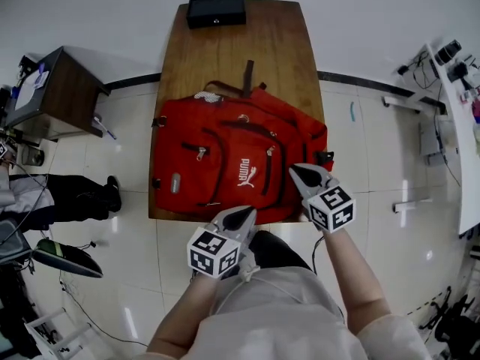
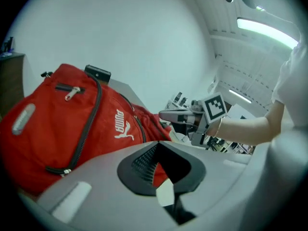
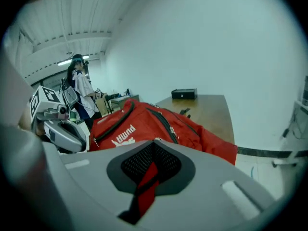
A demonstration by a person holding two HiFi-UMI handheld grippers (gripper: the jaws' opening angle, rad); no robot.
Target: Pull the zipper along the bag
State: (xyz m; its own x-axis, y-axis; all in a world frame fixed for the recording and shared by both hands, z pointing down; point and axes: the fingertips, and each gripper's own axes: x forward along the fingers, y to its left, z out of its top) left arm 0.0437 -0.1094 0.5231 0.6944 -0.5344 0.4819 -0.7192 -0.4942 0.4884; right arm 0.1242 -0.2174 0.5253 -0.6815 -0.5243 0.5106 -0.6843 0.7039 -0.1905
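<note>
— Seeing the bag from your end?

— Yes. I am looking at a red fabric backpack lying flat on the brown wooden table and filling its near half. Its bottom is reaching the near edge and its right side is hanging past the right edge. A black rectangular box is sitting at the far edge, toward the far left corner.

— And the zipper?

— A black zipper is running across the backpack's upper face, beside the white logo.

— Grippers?

— I am holding the left gripper just off the near edge, its jaws standing slightly apart with nothing in them. The right gripper is hovering at the near right corner, jaws pressed together, with only the backpack's red showing in the slit. I cannot tell whether it is touching the fabric.
</note>
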